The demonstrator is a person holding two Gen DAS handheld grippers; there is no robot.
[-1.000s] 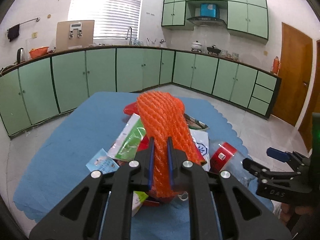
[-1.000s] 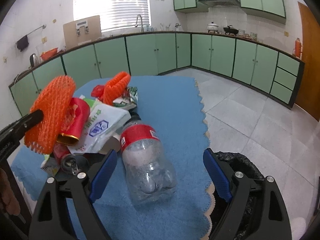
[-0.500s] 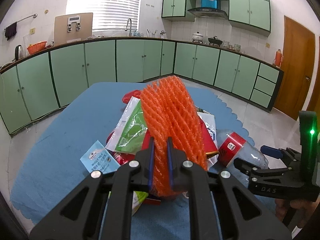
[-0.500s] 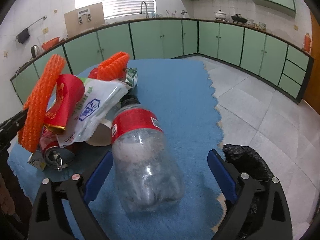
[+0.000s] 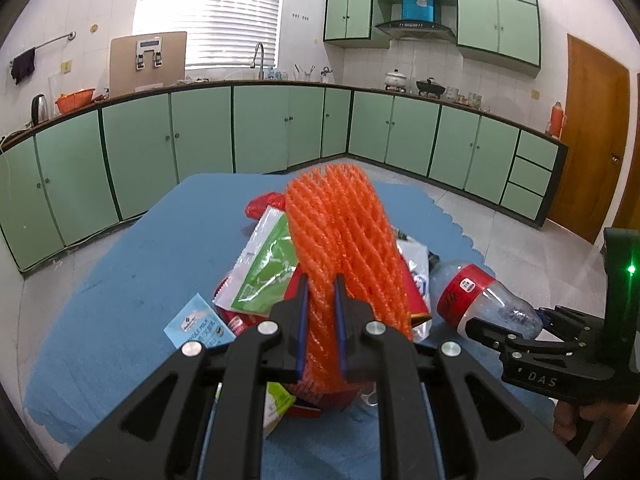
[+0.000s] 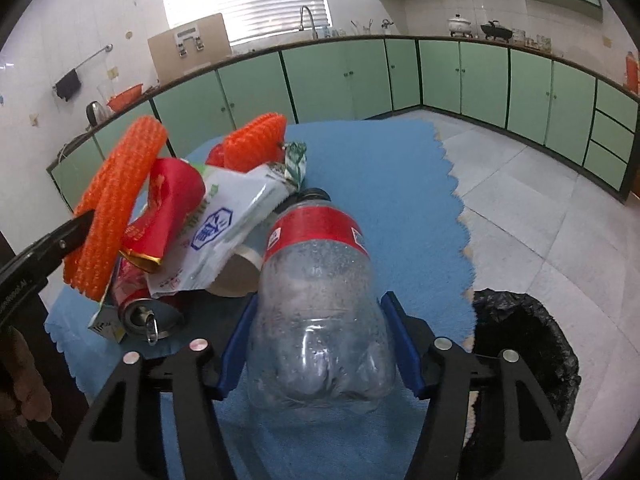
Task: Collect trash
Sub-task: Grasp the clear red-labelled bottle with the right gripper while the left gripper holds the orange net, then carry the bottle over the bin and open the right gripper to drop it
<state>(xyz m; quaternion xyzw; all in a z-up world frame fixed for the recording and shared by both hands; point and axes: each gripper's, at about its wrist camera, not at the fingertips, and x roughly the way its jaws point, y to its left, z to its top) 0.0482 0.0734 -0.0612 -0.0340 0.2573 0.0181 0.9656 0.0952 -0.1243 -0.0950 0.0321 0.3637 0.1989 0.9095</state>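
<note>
My left gripper [image 5: 320, 292] is shut on an orange foam net [image 5: 344, 232], which stands up above a heap of litter on the blue table cloth [image 5: 120, 280]. From the right wrist, that net [image 6: 116, 208] shows at the far left. An empty clear plastic bottle [image 6: 316, 280] with a red label lies on the cloth, base toward me. My right gripper [image 6: 320, 340] is closing, and its blue pads [image 6: 236, 344] lie against both sides of the bottle's base. The left wrist view shows the same bottle [image 5: 480, 304] between the right gripper's [image 5: 512, 320] fingers.
The heap holds a second orange net [image 6: 256, 144], a red packet [image 6: 168, 200], a white wrapper [image 6: 224, 232], a green wrapper [image 5: 268, 272], a drink can [image 6: 148, 316] and a blue milk packet [image 5: 200, 326]. A black-lined bin [image 6: 528, 344] stands on the floor right of the table.
The right gripper's jaws have come in from wide apart onto the sides of the bottle, which now fills more of that view. The left gripper still holds the net in place.
</note>
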